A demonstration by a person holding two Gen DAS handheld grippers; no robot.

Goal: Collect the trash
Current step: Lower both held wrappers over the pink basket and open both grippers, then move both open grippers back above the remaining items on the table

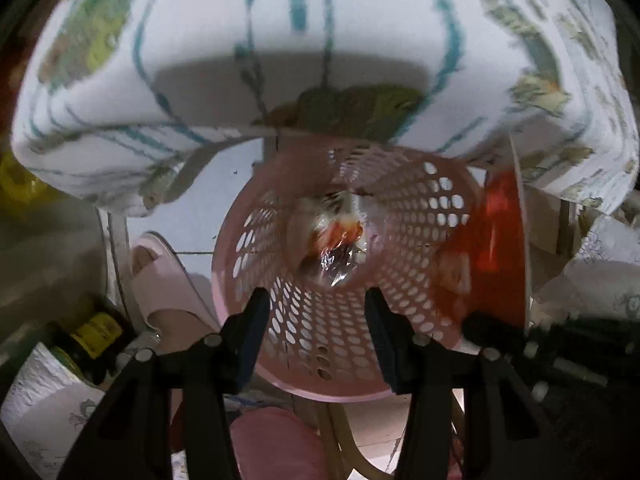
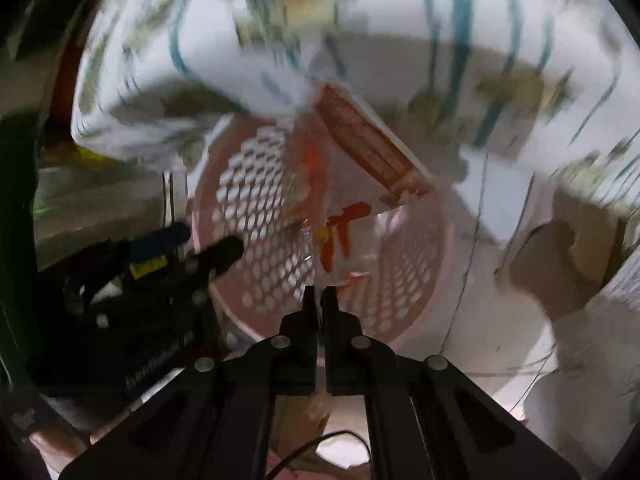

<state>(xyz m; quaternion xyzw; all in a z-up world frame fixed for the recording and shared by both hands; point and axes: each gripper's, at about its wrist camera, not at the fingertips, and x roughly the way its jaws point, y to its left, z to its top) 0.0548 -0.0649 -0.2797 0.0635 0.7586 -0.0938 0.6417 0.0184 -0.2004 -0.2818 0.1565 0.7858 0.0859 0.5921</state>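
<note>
Right gripper (image 2: 319,295) pinched nearly closed on a thin wrapper (image 2: 334,236), dangling over the pink basket (image 2: 256,184). Left gripper (image 1: 316,300) stood wide, empty, above that basket. Wrapper: light, limp, likely slippery; an edge grip probably suits. Basket contents: crumpled foil and film (image 1: 336,244). Patterned bedding (image 1: 200,40) behind.

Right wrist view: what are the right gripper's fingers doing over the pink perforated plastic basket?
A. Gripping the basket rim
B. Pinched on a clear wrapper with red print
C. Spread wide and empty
B: the right gripper is shut on the clear wrapper with red print, which hangs over the pink perforated plastic basket.
</note>
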